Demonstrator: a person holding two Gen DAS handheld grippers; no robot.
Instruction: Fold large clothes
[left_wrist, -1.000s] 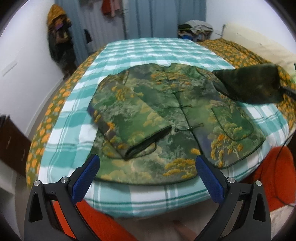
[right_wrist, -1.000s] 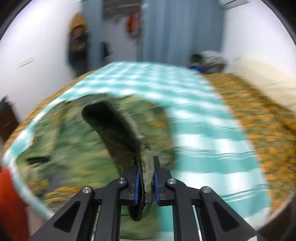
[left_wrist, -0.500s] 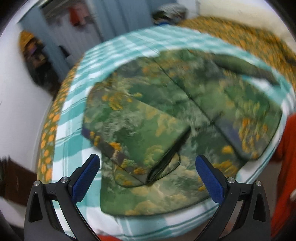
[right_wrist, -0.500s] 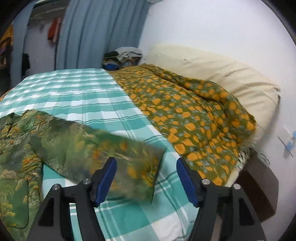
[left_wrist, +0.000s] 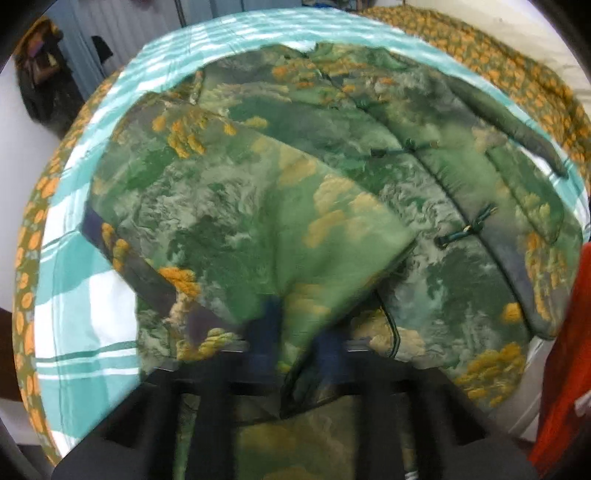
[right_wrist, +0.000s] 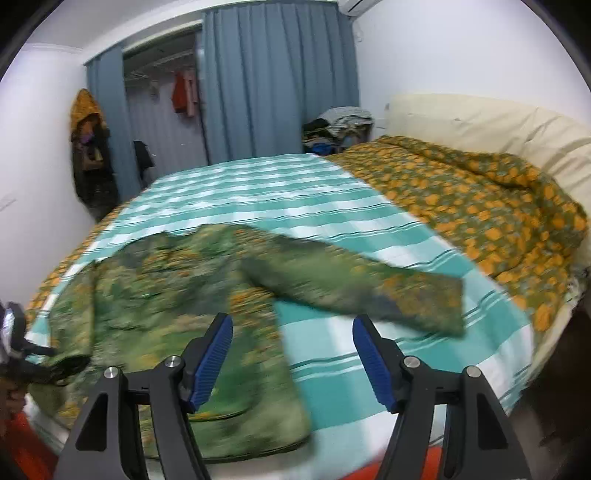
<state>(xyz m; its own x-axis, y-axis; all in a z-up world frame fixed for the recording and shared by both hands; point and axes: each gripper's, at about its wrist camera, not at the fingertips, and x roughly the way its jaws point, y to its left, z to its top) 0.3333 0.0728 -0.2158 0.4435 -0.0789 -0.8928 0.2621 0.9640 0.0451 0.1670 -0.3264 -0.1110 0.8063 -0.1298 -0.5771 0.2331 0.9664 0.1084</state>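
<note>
My left claw was shut tight on the cuff of the folded sleeve, low in the middle of the left wrist view. The big green jacket lay flat on the checked bed cover and filled most of that view. My right claw was open with nothing in it, low in the middle of the right wrist view. The other sleeve stuck out flat toward the right of that view, away from the jacket body. I thought 2 things could go wrong. If I pulled with my left claw, the thick cloth could slip out, because I held only a small bit of the edge. Or the pull could drag the whole jacket and mess up the fold, because my right claw was not holding it down. The jacket also sat near the front edge of the bed, so a hard tug might slide it off.
</note>
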